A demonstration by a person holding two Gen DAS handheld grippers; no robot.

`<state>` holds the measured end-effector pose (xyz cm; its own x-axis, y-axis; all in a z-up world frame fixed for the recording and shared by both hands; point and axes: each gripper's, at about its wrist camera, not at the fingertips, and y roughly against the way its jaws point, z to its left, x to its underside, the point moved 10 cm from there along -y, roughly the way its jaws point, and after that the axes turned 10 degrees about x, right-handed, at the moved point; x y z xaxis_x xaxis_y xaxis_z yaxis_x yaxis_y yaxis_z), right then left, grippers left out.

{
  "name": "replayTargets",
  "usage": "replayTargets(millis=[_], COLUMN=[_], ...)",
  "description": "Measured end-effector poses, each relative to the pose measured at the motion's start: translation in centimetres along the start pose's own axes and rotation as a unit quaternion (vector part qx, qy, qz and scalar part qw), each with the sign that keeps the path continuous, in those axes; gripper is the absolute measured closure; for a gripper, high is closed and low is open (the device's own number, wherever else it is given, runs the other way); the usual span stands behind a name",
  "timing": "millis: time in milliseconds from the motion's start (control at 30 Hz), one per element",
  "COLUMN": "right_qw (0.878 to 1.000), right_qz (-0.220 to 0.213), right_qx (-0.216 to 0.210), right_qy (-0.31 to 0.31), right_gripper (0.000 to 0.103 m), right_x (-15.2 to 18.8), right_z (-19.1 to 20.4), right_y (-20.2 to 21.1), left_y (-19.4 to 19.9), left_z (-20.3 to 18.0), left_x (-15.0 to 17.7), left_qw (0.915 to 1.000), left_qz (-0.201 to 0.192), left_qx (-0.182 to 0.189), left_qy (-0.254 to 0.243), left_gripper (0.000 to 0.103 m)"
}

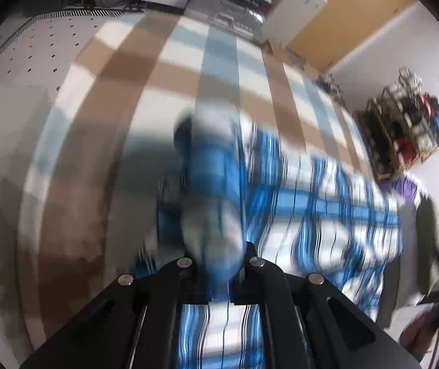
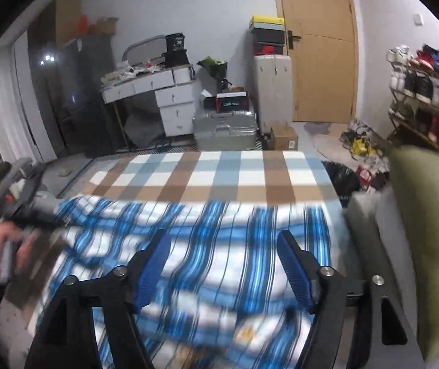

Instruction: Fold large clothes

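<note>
- The checked bedspread [image 2: 234, 169] is lying under everything, and the blue plaid garment [image 2: 219, 246] is spreading across its near half, one side lifted towards your left.
- You are handling a big, soft, light cloth here; judging by the drape, it is going to sag and slide, so taking it at an edge or corner should be serving you best.
- Your left gripper [image 1: 219, 276] is pinching a bunched fold of the garment between closed fingers.
- Your right gripper [image 2: 224, 264] is hovering over the cloth with its blue pads [image 2: 154, 264] spread wide, holding nothing.
</note>
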<state>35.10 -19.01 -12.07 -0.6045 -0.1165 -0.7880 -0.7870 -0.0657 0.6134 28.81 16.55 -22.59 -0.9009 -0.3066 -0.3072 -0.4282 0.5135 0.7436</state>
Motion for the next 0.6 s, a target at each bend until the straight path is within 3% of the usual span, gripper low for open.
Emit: replayTargets(millis=[167,300,333,433,533,567,600], right_qw=[0.994,0.981,0.974,0.966,0.97,0.97,0.971], right_qz=[0.082,0.169,0.199,0.227,0.225,0.224,0.22], right_qx=[0.053,0.086,0.094,0.1,0.078,0.078,0.079], right_qy=[0.038,0.048,0.059,0.068,0.048,0.053,0.057], right_gripper=[0.032,0.032,0.033,0.031,0.03,0.03,0.03], right_x=[-0.5,3.5,5.1,8.0,8.4,8.5,8.6], right_z=[-0.7,-3.3,-3.7,-4.9,-5.4,-5.4,-5.5], right_y=[-9.3,-14.7,-16.1,-17.8,-17.7,-17.5,-17.2], left_y=[-2.1,-0.3,0.7,5.8,10.5,11.7,12.4], left_z=[0.1,0.8,0.7,-0.8,-3.6,-5.1,-6.6], left_x=[1.9,1.5,1.3,0.0,-3.3,-5.0,-6.7], left_qw=[0.9993,0.9993,0.9996,0.9994,0.9952,0.9915,0.9863], left_qz=[0.036,0.029,0.022,-0.025,-0.071,-0.096,-0.121], left_qx=[-0.012,0.004,-0.002,-0.013,-0.018,-0.008,-0.011], left_qy=[-0.004,0.024,0.02,-0.022,-0.065,-0.088,-0.111], left_gripper=[0.101,0.101,0.101,0.101,0.099,0.095,0.078])
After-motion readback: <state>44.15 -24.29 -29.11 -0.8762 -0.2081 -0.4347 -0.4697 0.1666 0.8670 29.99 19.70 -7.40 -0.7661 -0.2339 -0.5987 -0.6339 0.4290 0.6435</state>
